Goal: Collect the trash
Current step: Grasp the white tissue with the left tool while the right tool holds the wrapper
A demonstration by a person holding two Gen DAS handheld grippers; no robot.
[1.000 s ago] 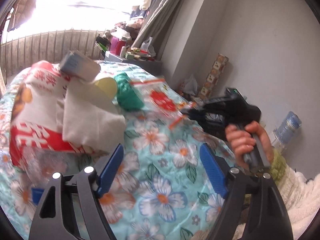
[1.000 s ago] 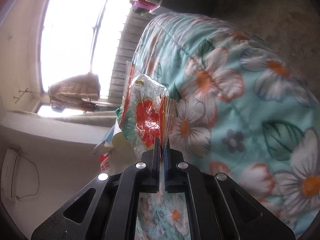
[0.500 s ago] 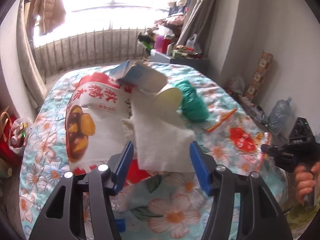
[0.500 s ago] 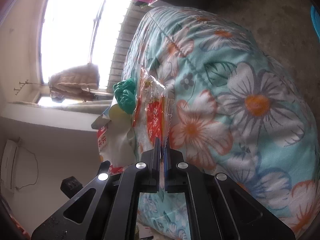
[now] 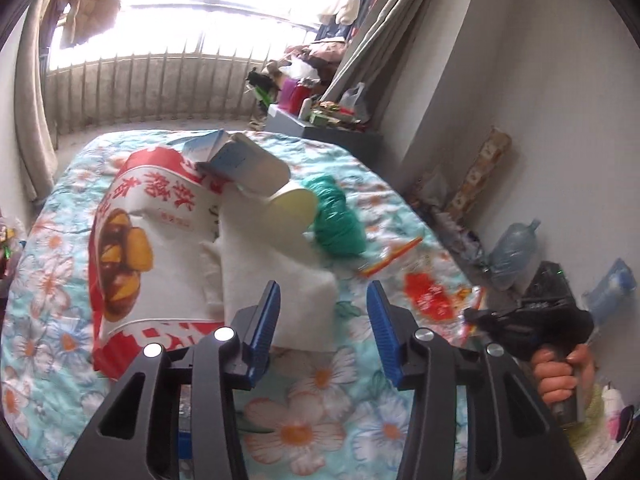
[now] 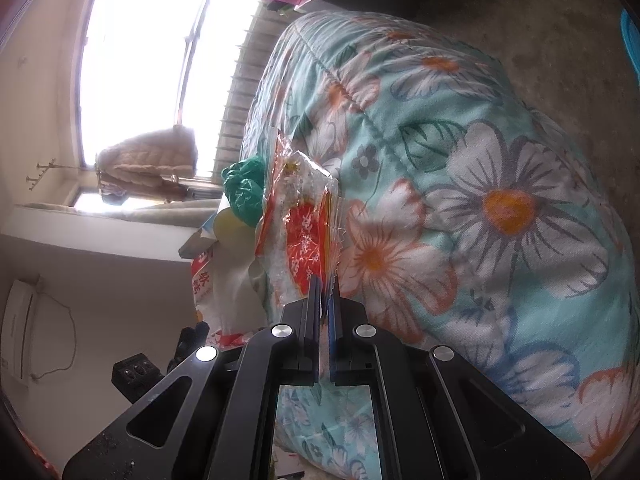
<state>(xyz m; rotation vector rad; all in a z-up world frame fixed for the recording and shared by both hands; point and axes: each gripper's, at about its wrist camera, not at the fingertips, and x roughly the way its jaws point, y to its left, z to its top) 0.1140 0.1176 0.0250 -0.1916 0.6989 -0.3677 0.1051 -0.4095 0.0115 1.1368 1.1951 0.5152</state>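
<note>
Trash lies on a floral quilt: a white tissue, a big red-and-white snack bag, a blue-white carton, a yellow cup, a green bag ball and an orange strip. My left gripper hovers over the tissue's near corner. Its jaws are closing, with the corner between the blue pads but not pressed. My right gripper is shut on a clear wrapper with red print, held up off the quilt. In the left wrist view a hand holds that gripper at the bed's right edge.
A cluttered side table stands behind the bed by the curtain. A large water bottle and boxes line the wall on the right. The window railing runs behind the bed. Bare floor lies past the quilt.
The left gripper swung left from the bare quilt to the tissue and its jaws narrowed around the corner. The right gripper drew the wrapper back from the pile toward the bed's edge.
</note>
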